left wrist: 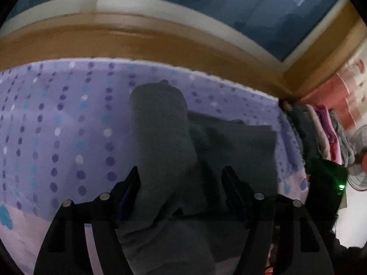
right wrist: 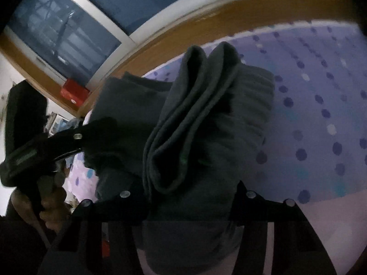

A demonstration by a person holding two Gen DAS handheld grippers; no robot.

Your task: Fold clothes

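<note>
A dark grey-green knit garment (right wrist: 206, 119), possibly a sweatshirt or joggers, is lifted in a folded bundle above a bed (left wrist: 57, 126) covered with a lilac sheet printed in rows of purple, blue and white dots. Its ribbed hem or cuff shows in the right wrist view, doubled into several stacked layers.

The cloth reads as soft, limp and fairly thick: light enough for one gripper to carry, but apt to sag and slide open wherever it is not pinched. It is not fragile and its matte knit should give the pads good friction. The firmest places to take hold look to be the layered edges and corners near the ribbing, where one pinch traps every layer.

The right gripper (right wrist: 190, 194) points forward and slightly down over the bed, its jaws set apart with the thick bundle filling the gap between them; whether they truly clamp it is hard to tell in the dim, blurred frame. The left gripper (left wrist: 181, 176) faces the window (left wrist: 206, 6) across the bed, jaws spread wide, a hanging fold of the garment passing between them without clear contact on the right-hand finger. The person's left hand (right wrist: 50, 201) grips its handle, seen low at the edge of the right wrist view.
</note>
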